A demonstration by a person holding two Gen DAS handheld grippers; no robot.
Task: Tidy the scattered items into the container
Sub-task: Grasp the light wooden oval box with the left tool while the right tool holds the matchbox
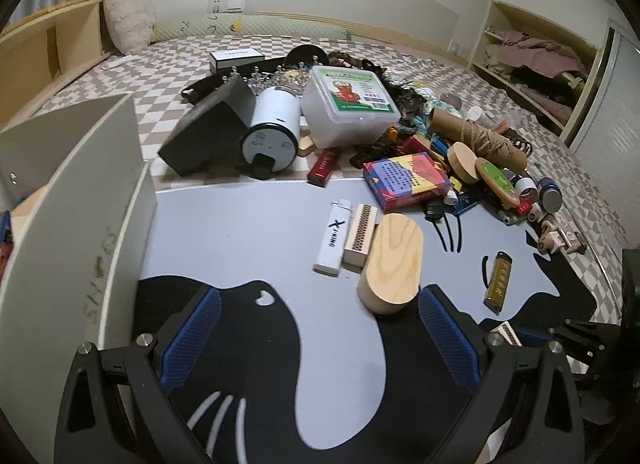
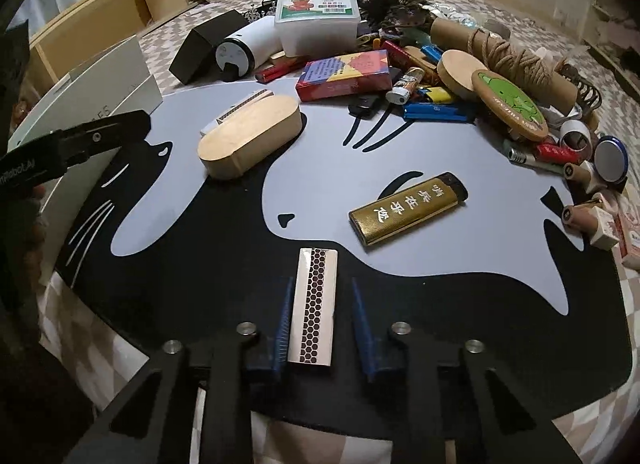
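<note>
Right now the right hand-held gripper (image 2: 320,320) brackets a matchbox (image 2: 313,306), pads not touching. Ahead lies a gold lighter (image 2: 408,208). Left hand-held gripper (image 1: 320,344) gapes wide, holding nothing.

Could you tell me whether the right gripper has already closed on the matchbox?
No, the matchbox lies on the mat between the right gripper fingers, with visible gaps on both sides.

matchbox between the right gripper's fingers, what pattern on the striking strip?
Dark honeycomb strip on the matchbox, pale borders. Clearest in the right wrist view.
</note>
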